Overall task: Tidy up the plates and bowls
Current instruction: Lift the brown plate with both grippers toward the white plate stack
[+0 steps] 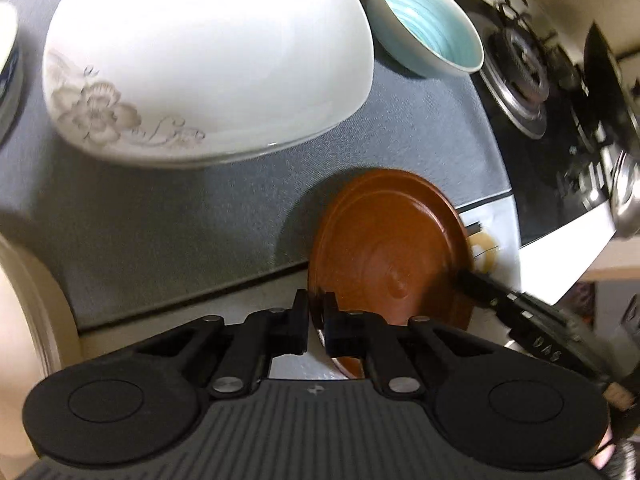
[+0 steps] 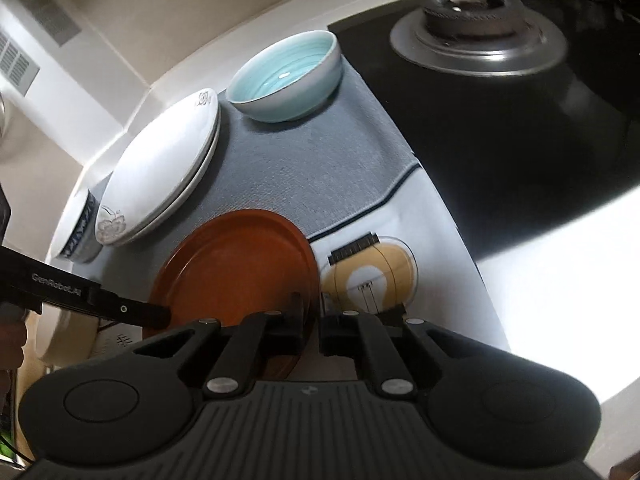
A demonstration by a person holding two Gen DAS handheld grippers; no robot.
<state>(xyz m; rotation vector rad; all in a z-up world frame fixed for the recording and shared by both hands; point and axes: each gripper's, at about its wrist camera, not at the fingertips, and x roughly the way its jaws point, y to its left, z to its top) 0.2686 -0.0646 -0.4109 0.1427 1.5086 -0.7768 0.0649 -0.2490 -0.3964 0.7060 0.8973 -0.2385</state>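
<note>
Brown plate (image 1: 390,248): round, glossy reddish-brown, with concentric ridges and a small central dimple visible in the left wrist view. It is held tilted, above the near edge of the grey mat (image 1: 180,208) and the pale countertop. In the right wrist view the same plate (image 2: 240,264) shows a raised rim and a flat well.

Left gripper (image 1: 317,312): fingers nearly together, pinching the plate rim at about 7 o'clock of the plate in its own view. Right gripper (image 2: 311,312): fingers close together on the plate rim at about 5 o'clock of the plate in its own view; the rim passes into the narrow gap. Each gripper appears in the other's camera as a black bar reaching the plate edge, the right one at 4 o'clock in the left view, the left one at 8 o'clock in the right view.

White plates (image 2: 160,176): a stack of two with grey flower print, on the mat at 11 o'clock from the brown plate. Blue bowl (image 2: 286,78): pale turquoise inside with spiral rings, grey outside, upright on the mat at 12 o'clock. Blue-patterned bowl (image 2: 78,228): partly visible at 9 o'clock, just beside the white stack.

Gas burner (image 2: 478,36) sits on a black hob at 1 o'clock. A light-bulb print (image 2: 370,276) lies on the pale cloth just beside the plate.
</note>
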